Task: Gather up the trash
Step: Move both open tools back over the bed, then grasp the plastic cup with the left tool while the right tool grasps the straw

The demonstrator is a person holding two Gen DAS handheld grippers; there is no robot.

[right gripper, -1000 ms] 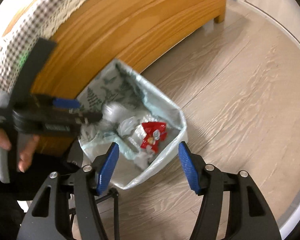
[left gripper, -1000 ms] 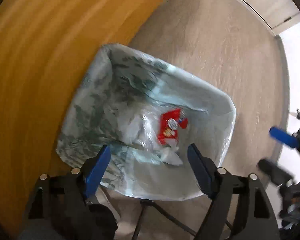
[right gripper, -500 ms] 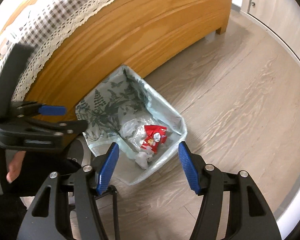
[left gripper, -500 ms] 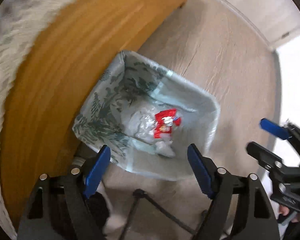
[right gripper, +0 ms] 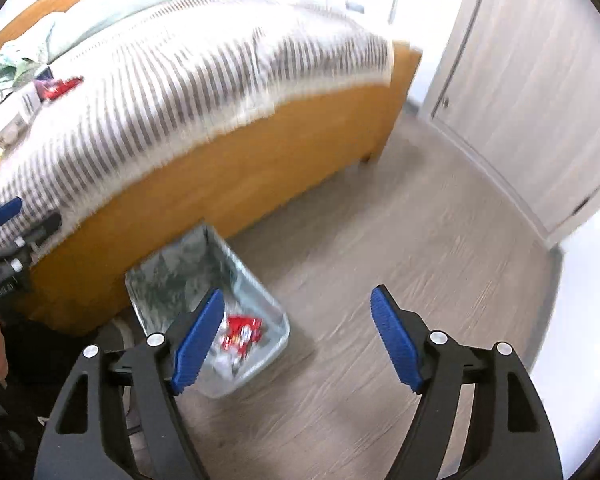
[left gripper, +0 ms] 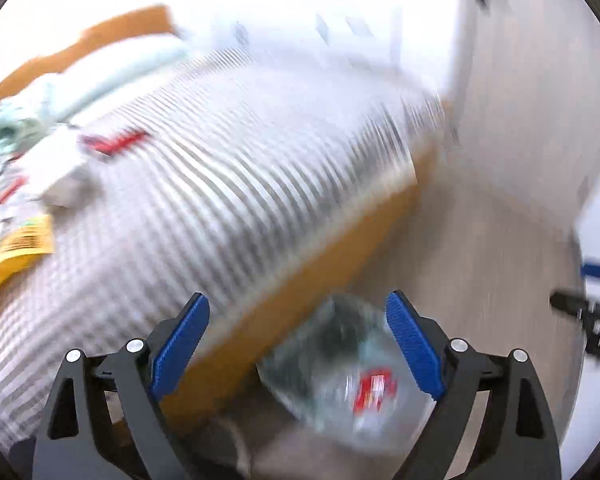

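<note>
Heading for the leftover trash on the bed (right gripper: pixel 204 80) looks like the step in hand, so swing over slowly and line up on one piece first. Far left on the cover sit a yellow packet (left gripper: pixel 18 246), a white box (left gripper: pixel 58 168) and a red wrapper (left gripper: pixel 114 141), well apart from the left hand-held gripper (left gripper: pixel 298 344), whose jaws are opening with nothing in them. Right of that, the bin (right gripper: pixel 204 280) on the floor holds another red wrapper (right gripper: pixel 242 332), just below the right hand-held gripper (right gripper: pixel 298 340), also opening and empty.

Bin (left gripper: pixel 340 364) motion-blurred; bedside clutter (left gripper: pixel 40 184) unreadable.
</note>
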